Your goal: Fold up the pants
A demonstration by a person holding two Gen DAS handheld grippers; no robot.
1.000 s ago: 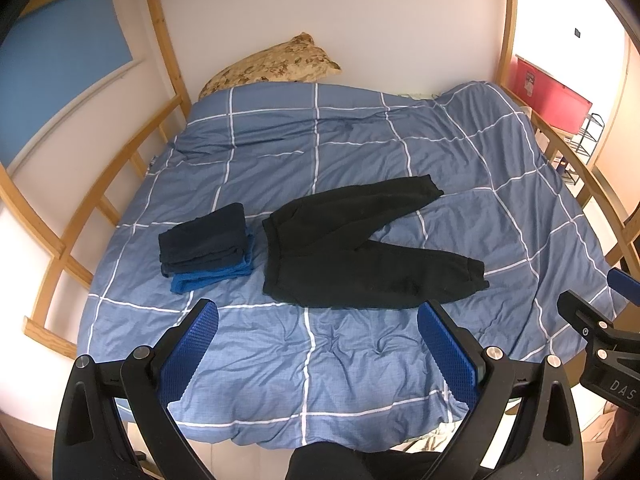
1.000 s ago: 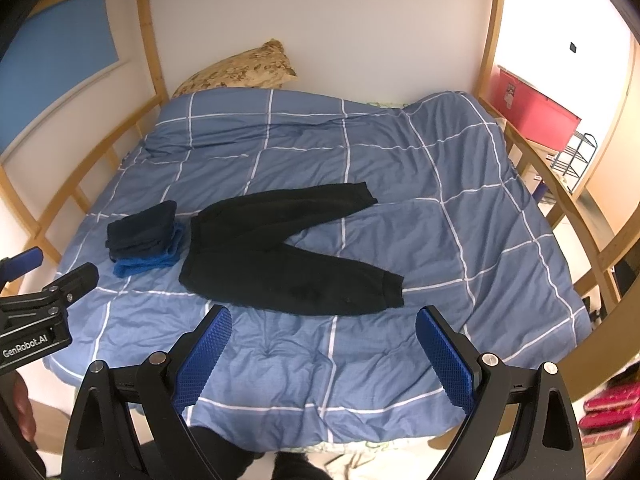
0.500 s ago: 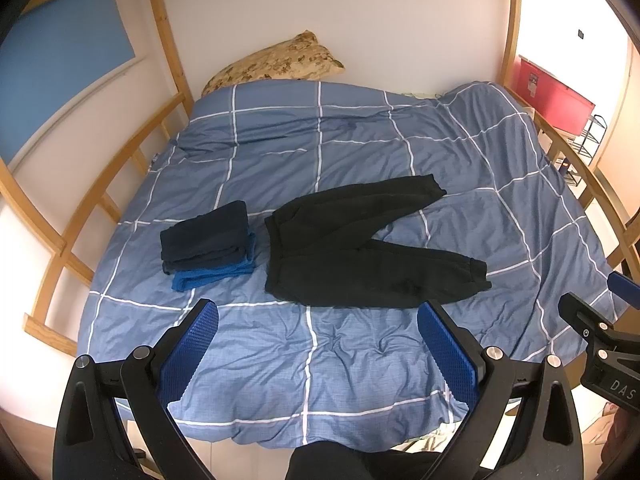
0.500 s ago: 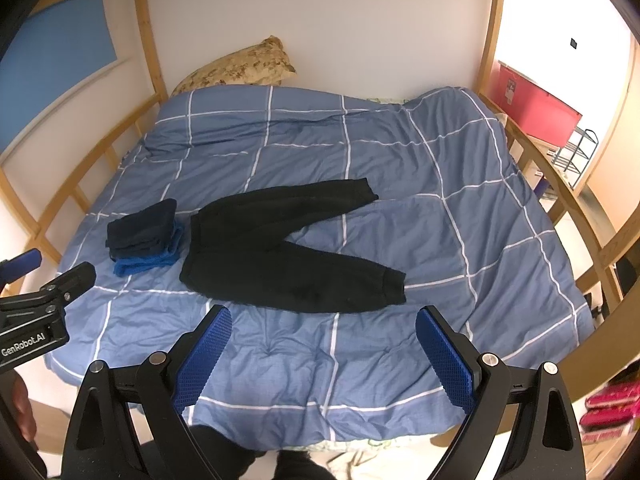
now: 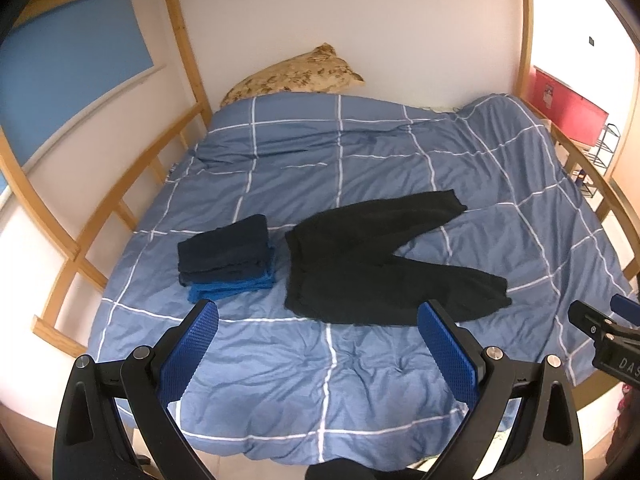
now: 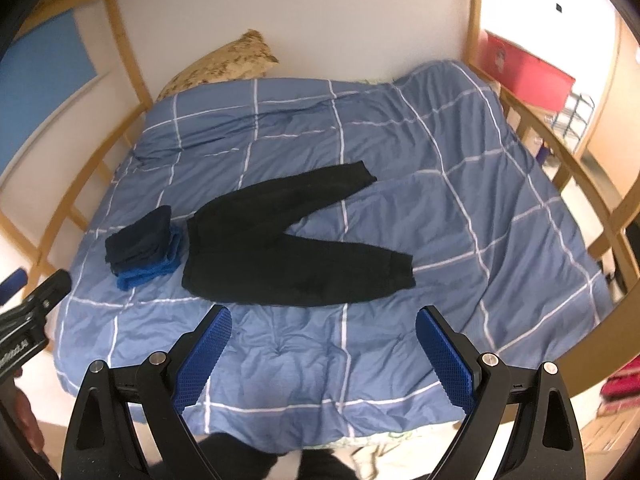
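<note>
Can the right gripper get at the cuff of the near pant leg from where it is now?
Probably yes. The right gripper is open and holds nothing, and only bare duvet lies between it and the near cuff of the black pants. It has to move forward and down first.

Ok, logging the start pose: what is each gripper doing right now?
Left gripper: open, holding nothing, above the bed.
Right gripper: open, holding nothing, short of the black pants.
</note>
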